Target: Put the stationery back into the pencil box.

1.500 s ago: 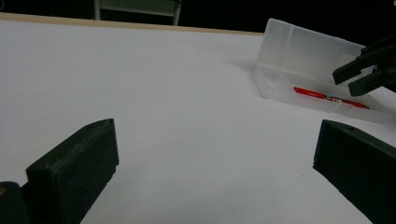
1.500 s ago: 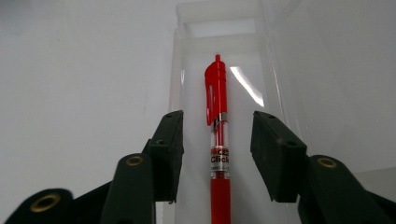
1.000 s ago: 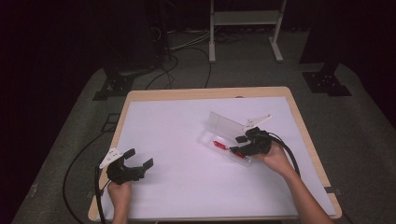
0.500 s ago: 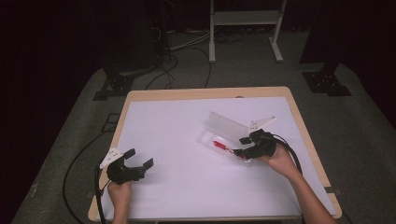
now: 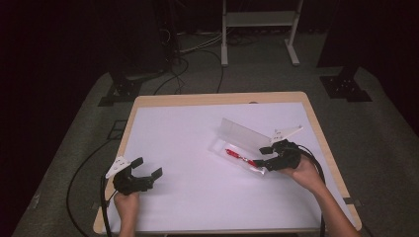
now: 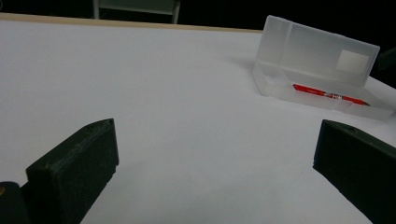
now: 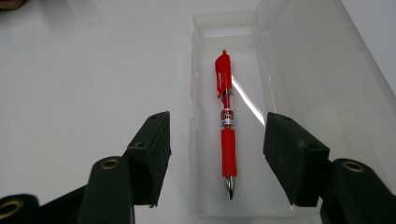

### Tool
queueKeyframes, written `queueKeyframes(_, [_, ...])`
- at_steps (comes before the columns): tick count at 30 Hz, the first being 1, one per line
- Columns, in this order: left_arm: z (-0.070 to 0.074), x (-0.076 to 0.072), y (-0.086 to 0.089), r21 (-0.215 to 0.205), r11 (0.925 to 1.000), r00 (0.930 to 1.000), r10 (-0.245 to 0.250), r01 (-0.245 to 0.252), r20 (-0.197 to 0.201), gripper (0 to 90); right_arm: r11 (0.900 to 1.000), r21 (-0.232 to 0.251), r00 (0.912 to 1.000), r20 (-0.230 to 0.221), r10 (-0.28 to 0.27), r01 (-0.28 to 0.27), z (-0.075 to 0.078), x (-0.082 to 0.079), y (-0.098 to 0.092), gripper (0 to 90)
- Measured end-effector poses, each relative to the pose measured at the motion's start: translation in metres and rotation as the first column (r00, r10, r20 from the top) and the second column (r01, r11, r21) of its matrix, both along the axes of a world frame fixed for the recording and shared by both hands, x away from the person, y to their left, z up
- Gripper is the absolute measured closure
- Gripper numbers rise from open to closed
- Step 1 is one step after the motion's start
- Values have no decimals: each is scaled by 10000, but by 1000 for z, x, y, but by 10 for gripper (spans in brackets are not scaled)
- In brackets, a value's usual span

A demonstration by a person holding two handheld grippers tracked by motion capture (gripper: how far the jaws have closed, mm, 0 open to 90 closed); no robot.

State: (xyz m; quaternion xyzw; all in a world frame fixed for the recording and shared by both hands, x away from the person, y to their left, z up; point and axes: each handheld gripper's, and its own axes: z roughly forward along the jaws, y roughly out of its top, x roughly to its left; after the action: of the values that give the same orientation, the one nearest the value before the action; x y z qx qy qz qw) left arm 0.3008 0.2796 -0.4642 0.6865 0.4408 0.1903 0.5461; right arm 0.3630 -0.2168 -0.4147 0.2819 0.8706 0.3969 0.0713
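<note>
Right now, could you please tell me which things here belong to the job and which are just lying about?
Job in hand:
- red pen
- clear case, lid open
- right claw, open over the pen

Just about:
- left claw, open, apart from the case
- table
- white stand on the floor beyond

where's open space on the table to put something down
Bare: the wide stretch between the left gripper and the clear pencil case, and the far left of the table. Crowded: the right side, where the right gripper hovers at the case holding the red pen.
</note>
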Motion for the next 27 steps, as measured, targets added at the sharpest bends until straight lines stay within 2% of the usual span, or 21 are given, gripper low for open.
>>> queueKeyframes(11, [0, 0, 0, 18, 10000, 10000, -3, 3, 8, 0, 9999, 116, 10000, 75, -2, 1, 5, -9, -9, 404])
queueKeyframes(27, [0, 0, -1, 54, 10000, 10000, -14, 14, 7, 0, 9999, 171, 9999, 148, -12, 10, 3, -19, -23, 402])
